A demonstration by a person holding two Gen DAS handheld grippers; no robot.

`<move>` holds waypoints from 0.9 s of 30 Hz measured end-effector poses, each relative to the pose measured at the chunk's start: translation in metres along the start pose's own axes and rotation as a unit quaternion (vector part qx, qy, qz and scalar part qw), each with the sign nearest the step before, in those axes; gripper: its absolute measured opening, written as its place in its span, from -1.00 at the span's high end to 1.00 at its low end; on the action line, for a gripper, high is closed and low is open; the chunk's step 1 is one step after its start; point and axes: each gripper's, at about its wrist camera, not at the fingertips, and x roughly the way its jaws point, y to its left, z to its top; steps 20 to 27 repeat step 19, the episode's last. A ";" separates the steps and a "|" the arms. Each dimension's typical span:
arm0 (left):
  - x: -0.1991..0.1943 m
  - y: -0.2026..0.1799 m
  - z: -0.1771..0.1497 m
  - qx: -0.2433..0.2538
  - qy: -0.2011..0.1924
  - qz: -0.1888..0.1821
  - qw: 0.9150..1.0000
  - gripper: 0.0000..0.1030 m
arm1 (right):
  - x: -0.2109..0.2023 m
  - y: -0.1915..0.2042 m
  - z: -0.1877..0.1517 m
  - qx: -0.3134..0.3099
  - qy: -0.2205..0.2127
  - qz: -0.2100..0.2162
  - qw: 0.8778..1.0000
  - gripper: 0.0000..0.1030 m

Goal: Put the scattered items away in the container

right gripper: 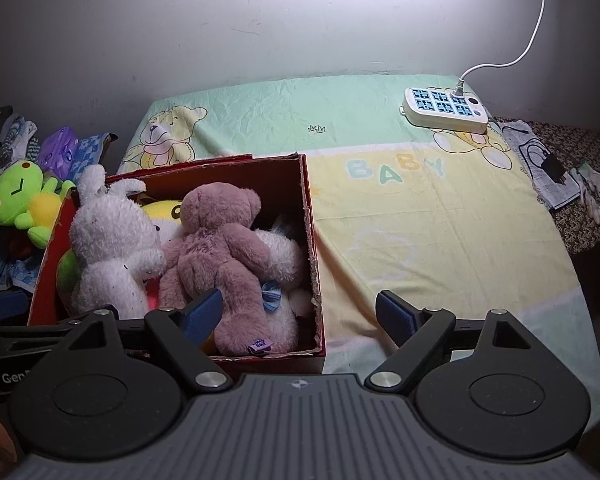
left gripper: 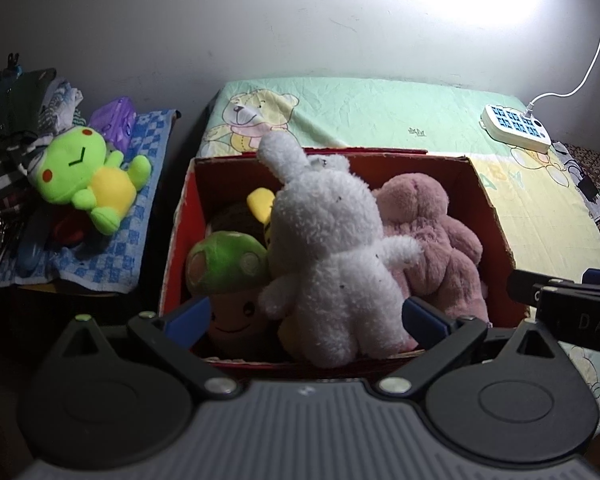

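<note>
A: Nearest first, the left tool point(left gripper: 306, 314): jaws spread wide, gripping nothing, blue pads either side of the white rabbit's point(left gripper: 332, 248) lower body at the near rim of the red box point(left gripper: 496, 216).

B: Right tool point(right gripper: 300, 312)?

A: Also wide and empty; one pad over the box's near right corner, the other over the bed sheet point(right gripper: 420, 232).

B: Box contents?

A: Full. White rabbit upright at centre, pink bear point(right gripper: 224, 248) face-down to its right, green-capped mushroom plush point(left gripper: 226, 264) at left, yellow plush point(right gripper: 164, 212) behind, a white plush point(right gripper: 284, 256) under the bear. Box sits on the bed.

B: Anything outside it?

A: Green frog plush point(left gripper: 88, 176) lies on a blue checked cloth point(left gripper: 140, 216) on the side counter, left of the box, well apart. Purple packet point(left gripper: 114, 122) just behind it.

B: Farther back?

A: White power strip point(right gripper: 446, 110) at the bed's far right, cable plugged in.
</note>
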 end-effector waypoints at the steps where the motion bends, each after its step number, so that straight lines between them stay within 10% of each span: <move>1: -0.001 0.000 -0.001 0.000 -0.001 0.000 1.000 -0.96 | 0.000 0.000 0.000 0.000 0.000 0.001 1.000 -0.67; 27: -0.011 -0.001 -0.009 -0.010 -0.024 0.024 0.999 -0.93 | -0.003 -0.002 -0.002 0.014 -0.005 0.032 0.999 -0.67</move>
